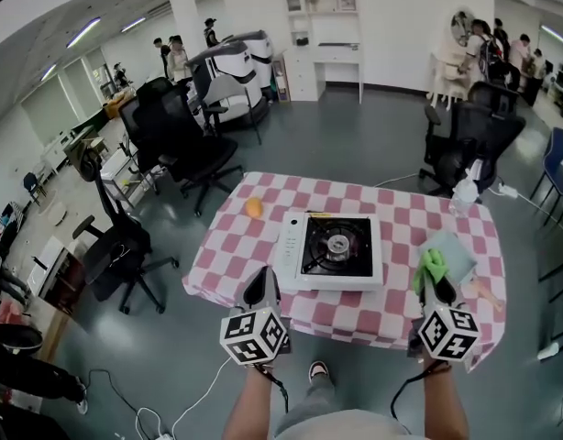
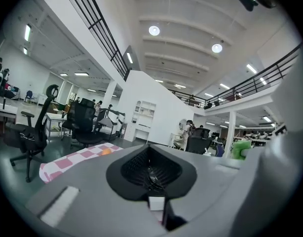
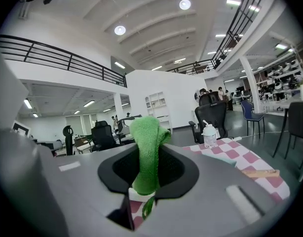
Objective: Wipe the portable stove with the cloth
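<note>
The white portable stove (image 1: 332, 246) with a black burner top sits in the middle of the pink checkered table (image 1: 231, 255). Just right of it, over the table's near right part, my right gripper (image 1: 435, 280) is shut on a green cloth (image 1: 431, 266). In the right gripper view the green cloth (image 3: 147, 152) stands up, bunched, out of the shut right gripper (image 3: 149, 174). My left gripper (image 1: 260, 291) hovers by the stove's near left corner. The left gripper (image 2: 151, 169) is shut with nothing in it.
An orange (image 1: 253, 207) lies on the table left of the stove. A clear bottle (image 1: 465, 191) stands at the far right corner. A pale blue pad (image 1: 454, 250) and a wooden piece (image 1: 488, 291) lie near the right gripper. Office chairs (image 1: 185, 140) surround the table.
</note>
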A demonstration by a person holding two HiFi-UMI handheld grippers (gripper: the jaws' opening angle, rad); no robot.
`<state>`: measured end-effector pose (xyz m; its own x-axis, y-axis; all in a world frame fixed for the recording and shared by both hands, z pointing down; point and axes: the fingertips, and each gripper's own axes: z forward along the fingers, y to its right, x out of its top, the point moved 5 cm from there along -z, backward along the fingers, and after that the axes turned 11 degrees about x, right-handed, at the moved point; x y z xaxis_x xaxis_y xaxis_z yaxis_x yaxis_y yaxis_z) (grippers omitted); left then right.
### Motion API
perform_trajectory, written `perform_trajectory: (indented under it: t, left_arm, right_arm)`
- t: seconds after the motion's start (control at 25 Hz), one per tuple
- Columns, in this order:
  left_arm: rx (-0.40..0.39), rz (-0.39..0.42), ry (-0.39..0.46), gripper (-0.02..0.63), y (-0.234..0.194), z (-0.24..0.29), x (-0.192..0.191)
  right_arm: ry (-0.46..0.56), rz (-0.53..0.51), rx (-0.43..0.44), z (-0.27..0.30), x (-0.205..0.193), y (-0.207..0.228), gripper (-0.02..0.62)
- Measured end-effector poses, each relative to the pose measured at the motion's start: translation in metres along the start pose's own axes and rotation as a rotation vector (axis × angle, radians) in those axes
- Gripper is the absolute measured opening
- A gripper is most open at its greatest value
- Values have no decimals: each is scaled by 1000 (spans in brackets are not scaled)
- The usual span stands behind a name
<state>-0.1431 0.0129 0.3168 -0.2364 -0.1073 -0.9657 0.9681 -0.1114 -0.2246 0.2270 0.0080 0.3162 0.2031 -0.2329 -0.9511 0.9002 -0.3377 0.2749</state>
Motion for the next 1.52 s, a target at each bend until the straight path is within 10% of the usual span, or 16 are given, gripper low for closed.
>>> perform_trajectory:
  t: [0.72, 1.52]
  left_arm:
    - [-59, 3, -35, 0, -25, 186, 27]
    - [107, -23, -61, 0, -31, 143, -1]
  right_arm:
    - [23, 10, -68, 156, 33, 10, 78]
    - [-85, 17, 78, 174, 19, 20, 78]
